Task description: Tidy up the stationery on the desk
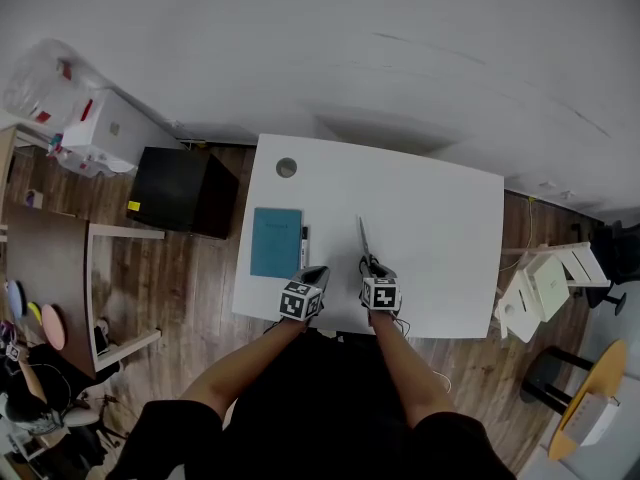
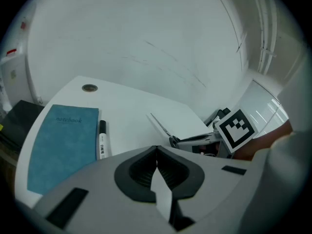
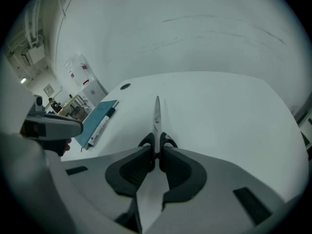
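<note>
My right tongs [image 3: 156, 152] pinch the black-handled steel scissors [image 3: 157, 113], my empty left tongs [image 2: 156, 152] are closed, while the teal notebook [image 1: 276, 241] and white pen [image 1: 304, 246] wait at ten o'clock.

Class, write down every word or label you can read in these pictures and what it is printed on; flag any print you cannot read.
"notebook": on the cover of the teal notebook.
Print on the barrel of the marker pen: too small to read.
Red labels by the white box beside the desk: too blurred to read.
</note>
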`<state>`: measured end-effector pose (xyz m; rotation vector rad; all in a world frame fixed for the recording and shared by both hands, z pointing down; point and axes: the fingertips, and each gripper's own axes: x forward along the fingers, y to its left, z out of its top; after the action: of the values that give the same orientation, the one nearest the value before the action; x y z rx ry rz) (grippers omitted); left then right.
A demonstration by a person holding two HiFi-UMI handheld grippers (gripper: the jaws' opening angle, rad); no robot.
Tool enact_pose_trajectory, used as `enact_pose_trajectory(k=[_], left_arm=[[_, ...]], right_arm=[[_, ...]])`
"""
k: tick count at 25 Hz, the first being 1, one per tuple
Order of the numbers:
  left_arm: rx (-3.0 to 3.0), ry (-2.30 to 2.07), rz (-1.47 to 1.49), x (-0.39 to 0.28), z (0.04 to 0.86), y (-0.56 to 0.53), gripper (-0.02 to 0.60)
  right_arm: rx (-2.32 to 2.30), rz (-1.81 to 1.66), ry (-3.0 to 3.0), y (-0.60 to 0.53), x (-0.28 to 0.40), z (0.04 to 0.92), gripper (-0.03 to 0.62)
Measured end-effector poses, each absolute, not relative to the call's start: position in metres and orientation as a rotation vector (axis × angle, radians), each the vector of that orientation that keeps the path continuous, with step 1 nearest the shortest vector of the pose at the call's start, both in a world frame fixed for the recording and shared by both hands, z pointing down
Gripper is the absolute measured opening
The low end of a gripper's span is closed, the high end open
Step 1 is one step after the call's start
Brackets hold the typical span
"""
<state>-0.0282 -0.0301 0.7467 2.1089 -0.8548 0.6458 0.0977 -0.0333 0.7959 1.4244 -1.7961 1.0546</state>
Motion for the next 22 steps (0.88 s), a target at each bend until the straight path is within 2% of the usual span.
enact_pose_trajectory(k=[14, 22], left_arm=[[2.073, -0.849, 0.607, -0.108, 0.761, -0.035, 0.014], [2.057, -0.835, 0.579, -0.142, 0.767, -0.025, 0.014]], right_arm=[[1.553, 1.127, -1.752, -0.04, -0.004, 0.795, 0.091], [1.561, 1.141, -1.723, -0.031, -0.033, 0.803, 0.091]])
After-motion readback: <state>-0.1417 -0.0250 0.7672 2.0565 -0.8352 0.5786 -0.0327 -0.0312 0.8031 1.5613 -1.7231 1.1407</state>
